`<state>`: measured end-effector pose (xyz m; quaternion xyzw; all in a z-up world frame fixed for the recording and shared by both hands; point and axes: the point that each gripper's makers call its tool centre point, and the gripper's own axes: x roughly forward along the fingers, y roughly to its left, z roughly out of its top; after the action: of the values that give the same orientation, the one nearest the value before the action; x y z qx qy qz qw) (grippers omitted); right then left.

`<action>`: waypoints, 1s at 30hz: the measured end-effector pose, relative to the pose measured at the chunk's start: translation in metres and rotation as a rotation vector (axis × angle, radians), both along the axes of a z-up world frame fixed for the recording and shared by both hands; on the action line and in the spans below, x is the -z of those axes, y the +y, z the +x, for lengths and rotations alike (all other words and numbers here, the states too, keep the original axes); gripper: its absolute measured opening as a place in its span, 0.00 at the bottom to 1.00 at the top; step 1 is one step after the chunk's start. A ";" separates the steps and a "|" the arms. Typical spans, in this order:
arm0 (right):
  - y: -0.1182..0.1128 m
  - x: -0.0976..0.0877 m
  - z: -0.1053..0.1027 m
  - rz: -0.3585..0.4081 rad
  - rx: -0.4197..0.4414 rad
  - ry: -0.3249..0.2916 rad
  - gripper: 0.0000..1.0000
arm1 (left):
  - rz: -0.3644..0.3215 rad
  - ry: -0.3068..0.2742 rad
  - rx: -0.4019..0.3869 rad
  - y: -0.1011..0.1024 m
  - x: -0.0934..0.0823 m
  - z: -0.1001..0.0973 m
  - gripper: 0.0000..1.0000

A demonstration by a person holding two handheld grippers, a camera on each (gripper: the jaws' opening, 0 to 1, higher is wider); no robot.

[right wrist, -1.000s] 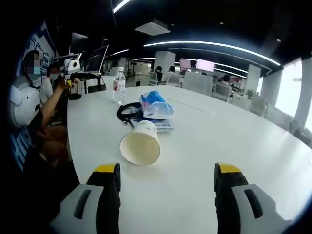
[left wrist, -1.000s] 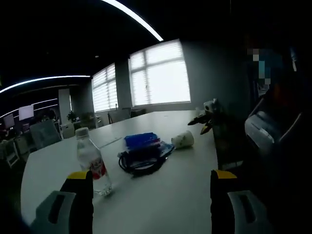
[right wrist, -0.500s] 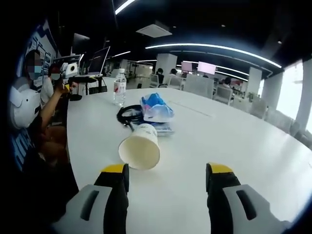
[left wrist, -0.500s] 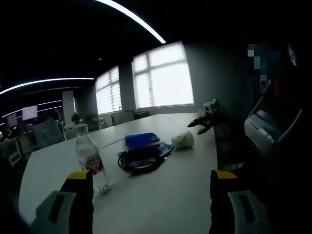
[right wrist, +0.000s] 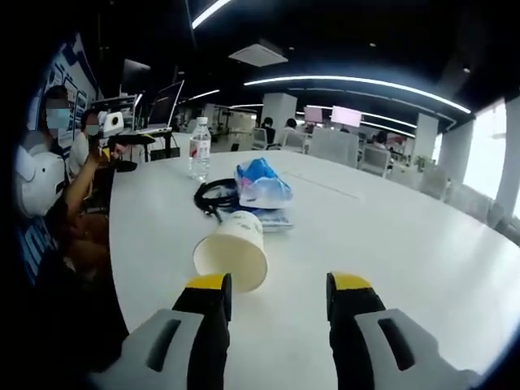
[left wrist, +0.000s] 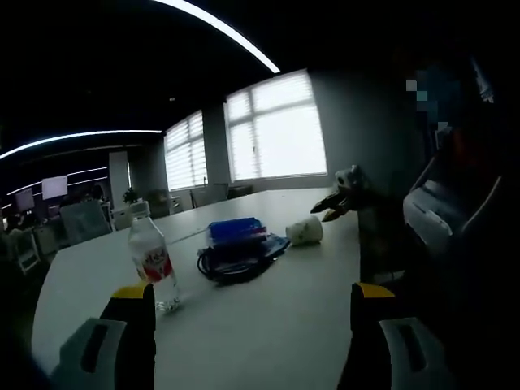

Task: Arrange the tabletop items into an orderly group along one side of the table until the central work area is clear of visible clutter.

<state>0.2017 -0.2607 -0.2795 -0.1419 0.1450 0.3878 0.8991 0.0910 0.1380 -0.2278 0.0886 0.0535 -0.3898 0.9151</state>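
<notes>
Lying on its side on the white worktop (right wrist: 390, 236), a paper cup (right wrist: 233, 251) turned its open mouth toward the right claw (right wrist: 279, 294) and sat just ahead of that claw's left jaw, apart from it. The right claw's yellow-tipped jaws stood parted at a middling gap and held nothing. Beyond the cup, farther from this claw, a blue packet (right wrist: 262, 184) rested on a flat blue item beside a coil of black cable (right wrist: 214, 195), and past those stood an upright water bottle (right wrist: 199, 149) with a red label. A seated person (right wrist: 49, 175) was at the worktop's edge, off to the claw's left. In the left gripper view, the left claw (left wrist: 254, 297) stood wide apart with nothing between its jaws. The water bottle (left wrist: 153, 260) stood just ahead of its left jaw, not touching it. Farther ahead lay the black cable (left wrist: 231, 266) with the blue packet (left wrist: 236, 231) atop it, and beyond them the tipped paper cup (left wrist: 305, 231). The other claw (left wrist: 341, 197) hovered near that cup.
</notes>
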 end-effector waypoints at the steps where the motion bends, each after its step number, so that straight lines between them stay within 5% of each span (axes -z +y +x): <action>1: 0.001 0.001 0.001 -0.003 -0.001 0.001 0.43 | 0.001 0.002 0.000 0.000 0.001 -0.001 1.00; 23: 0.017 0.009 0.008 0.004 -0.035 0.012 0.27 | -0.001 0.065 -0.021 0.005 0.018 -0.015 1.00; 30: 0.022 0.011 0.009 0.009 -0.051 0.017 0.23 | 0.005 0.144 -0.064 0.020 0.041 -0.017 1.00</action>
<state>0.2105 -0.2390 -0.2904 -0.1381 0.1473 0.4126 0.8882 0.0744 0.1578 -0.2687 0.0605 0.1231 -0.3655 0.9207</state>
